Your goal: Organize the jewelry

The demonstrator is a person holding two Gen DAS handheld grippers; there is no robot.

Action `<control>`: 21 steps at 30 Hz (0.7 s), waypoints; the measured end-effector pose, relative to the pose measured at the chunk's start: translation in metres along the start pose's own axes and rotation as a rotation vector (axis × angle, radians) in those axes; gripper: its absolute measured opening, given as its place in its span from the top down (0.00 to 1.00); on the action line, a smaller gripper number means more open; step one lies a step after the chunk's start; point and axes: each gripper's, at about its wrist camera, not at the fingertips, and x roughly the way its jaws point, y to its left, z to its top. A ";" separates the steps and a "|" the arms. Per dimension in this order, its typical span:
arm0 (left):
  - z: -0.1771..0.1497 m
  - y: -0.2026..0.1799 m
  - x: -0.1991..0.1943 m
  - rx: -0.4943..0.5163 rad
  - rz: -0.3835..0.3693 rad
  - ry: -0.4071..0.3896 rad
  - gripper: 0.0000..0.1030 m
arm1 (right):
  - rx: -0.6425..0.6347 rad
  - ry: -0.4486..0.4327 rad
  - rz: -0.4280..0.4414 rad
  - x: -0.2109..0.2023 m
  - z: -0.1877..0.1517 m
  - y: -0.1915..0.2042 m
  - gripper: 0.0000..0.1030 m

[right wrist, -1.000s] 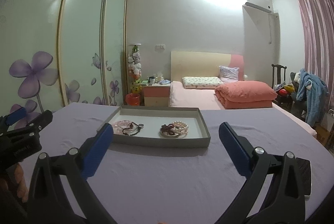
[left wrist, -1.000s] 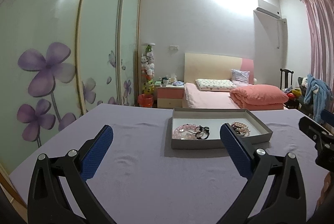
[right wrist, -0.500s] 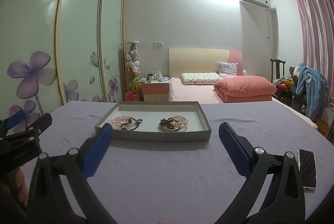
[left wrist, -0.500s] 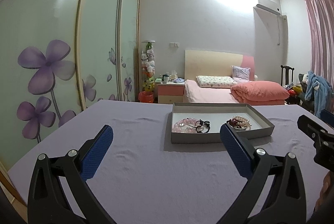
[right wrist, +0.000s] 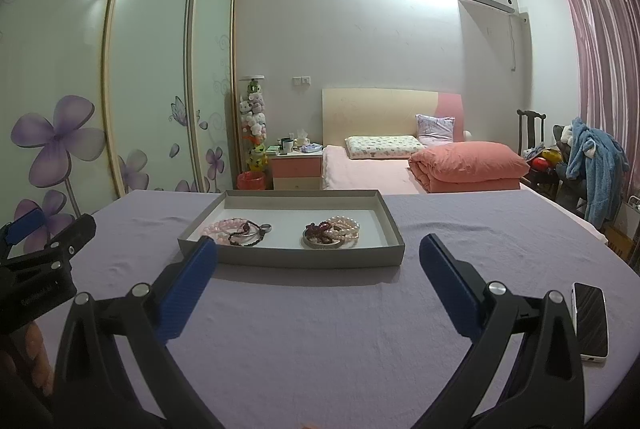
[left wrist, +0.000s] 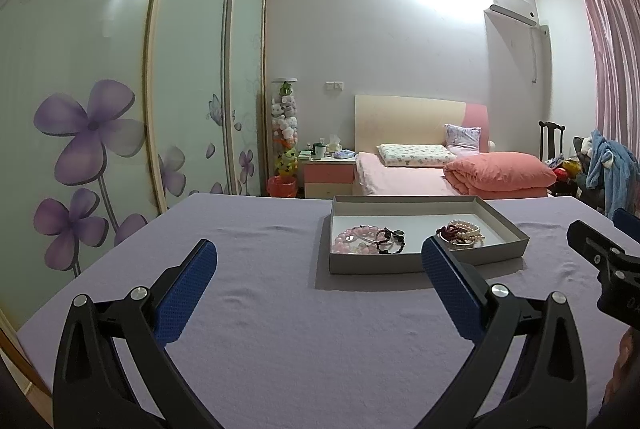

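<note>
Hovering over the purple cloth (right wrist: 320,341), the left gripper (left wrist: 319,261) stood spread wide, blue pads (left wrist: 188,289) apart and nothing between them. Same story for the right gripper (right wrist: 318,257): released, empty, aimed at the grey tray (right wrist: 296,259). That tray sat on the cloth ahead of both tools, touched by neither. Inside it, a pink bead bracelet (right wrist: 218,227) and dark bead bracelet (right wrist: 246,237) lay tangled on the left side; a pearl bracelet (right wrist: 342,225) and dark red beads (right wrist: 318,229) were heaped on the right. A phone (right wrist: 590,321) lay at the cloth's right edge, well apart from the tray. Behind, a bed (right wrist: 360,173) with a folded coral quilt (right wrist: 468,167).
</note>
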 end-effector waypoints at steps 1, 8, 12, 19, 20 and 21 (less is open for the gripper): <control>0.001 0.000 0.000 0.001 -0.001 0.000 0.02 | 0.000 0.000 0.000 0.000 0.000 0.000 0.04; 0.001 -0.001 0.000 0.005 -0.003 -0.001 0.02 | 0.000 0.000 0.000 0.000 0.000 0.000 0.04; 0.002 -0.002 0.000 0.007 -0.004 0.000 0.02 | 0.000 0.001 0.000 0.000 0.000 0.000 0.04; 0.003 -0.003 -0.001 0.009 -0.007 -0.002 0.02 | 0.000 0.001 0.000 0.000 0.000 0.000 0.04; 0.003 -0.003 0.000 0.009 -0.008 -0.002 0.02 | 0.001 0.002 0.000 0.000 0.000 0.000 0.04; 0.003 -0.003 0.000 0.009 -0.008 -0.001 0.02 | 0.001 0.002 0.001 0.000 -0.001 0.000 0.04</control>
